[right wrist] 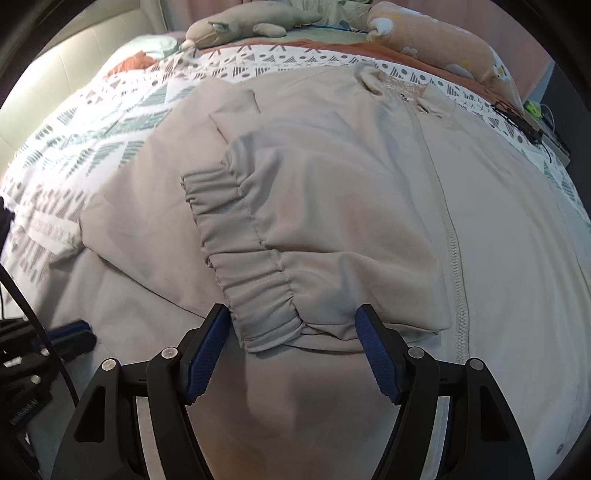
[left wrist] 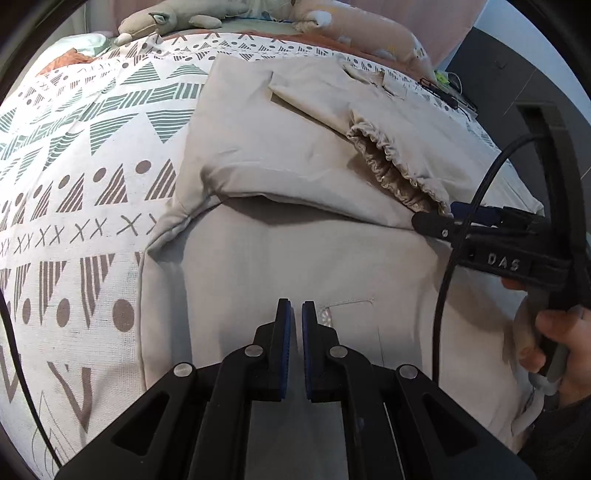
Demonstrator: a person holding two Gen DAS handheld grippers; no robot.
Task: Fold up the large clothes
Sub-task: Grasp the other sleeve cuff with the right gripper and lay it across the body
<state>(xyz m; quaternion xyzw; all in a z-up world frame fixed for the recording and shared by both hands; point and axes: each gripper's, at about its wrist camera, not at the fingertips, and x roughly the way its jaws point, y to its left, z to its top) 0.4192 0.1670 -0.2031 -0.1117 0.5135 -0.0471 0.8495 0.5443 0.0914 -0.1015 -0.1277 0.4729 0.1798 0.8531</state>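
A large beige zip jacket (left wrist: pixel 295 258) (right wrist: pixel 480 166) lies flat on a bed, one sleeve folded across its body. The sleeve's gathered cuff (left wrist: pixel 388 166) (right wrist: pixel 258 295) rests on the jacket front beside the zipper (right wrist: pixel 458 258). My right gripper (right wrist: pixel 291 314) (left wrist: pixel 441 216) stands open with the cuff's end between its blue pads, which are not pressing on it. My left gripper (left wrist: pixel 295 306) (right wrist: pixel 72 330) is shut with nothing in it, just above the jacket's lower part near a pocket seam.
A patterned bedcover (left wrist: pixel 74 147) (right wrist: pixel 110 122) lies under the jacket. Plush toys (left wrist: pixel 166 22) (right wrist: pixel 251 22) and a peach pillow (right wrist: pixel 443 40) line the bed's far end. A hand (left wrist: pixel 561 339) holds the right gripper, and a black cable (left wrist: pixel 443 295) hangs from it.
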